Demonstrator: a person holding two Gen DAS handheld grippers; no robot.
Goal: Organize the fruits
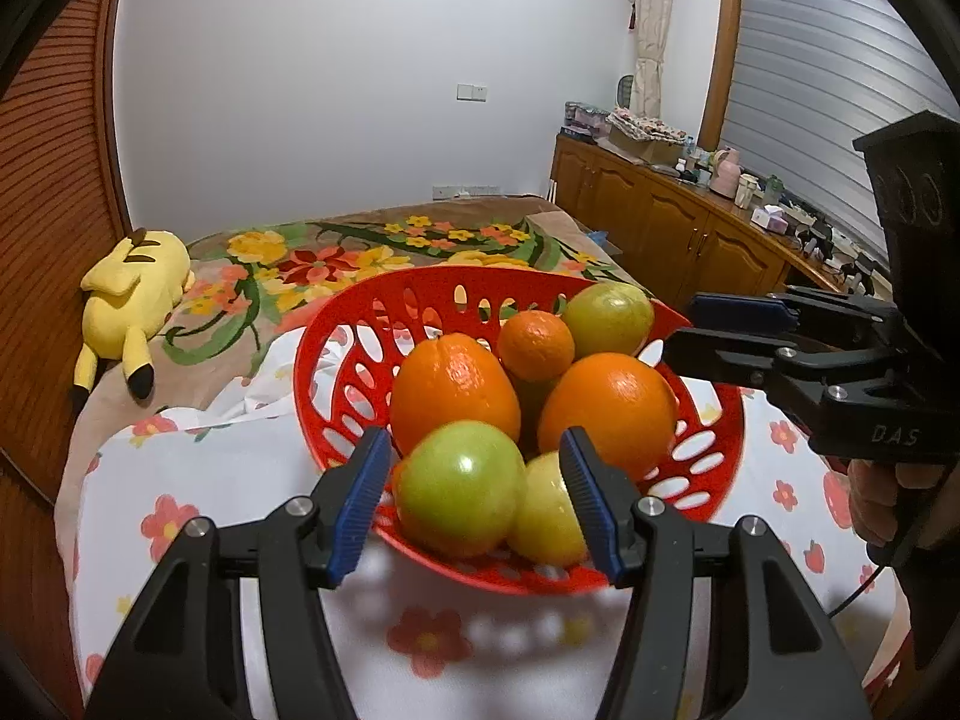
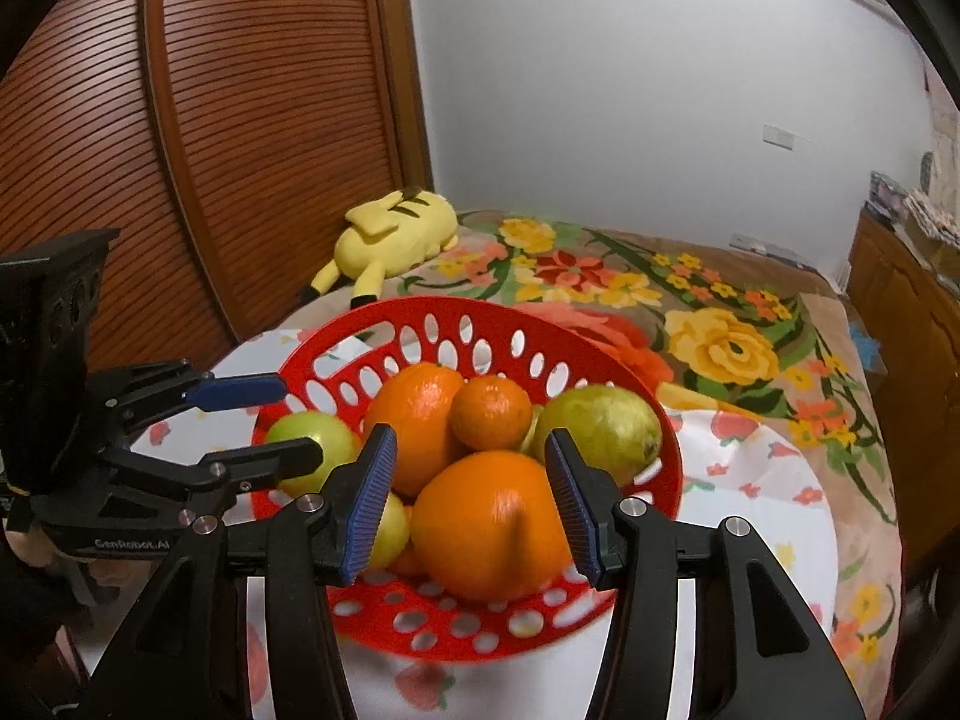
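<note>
I have the red basket [image 1: 336, 360] sitting on the flowered cloth [image 1: 240, 480] over the bed, and all the fruit I can see is already heaped inside it. Both tools face it from the near side. My left gripper [image 1: 474, 501] hangs over the near rim with its blue pads spread and nothing pinched; the green apple [image 1: 459, 489] lies straight ahead between them, roundish, with no long axis to line up on. My right gripper [image 2: 468, 504] is likewise parted and empty, the big orange [image 2: 492, 522] dead ahead of it. I judge each hand nearest its own fruit. The crowding is the obstacle: a yellow fruit [image 1: 543, 516] touches the apple, and the small mandarin [image 2: 491, 411] sits just behind the orange. The plush toy [image 1: 132, 306] lies well apart.
</note>
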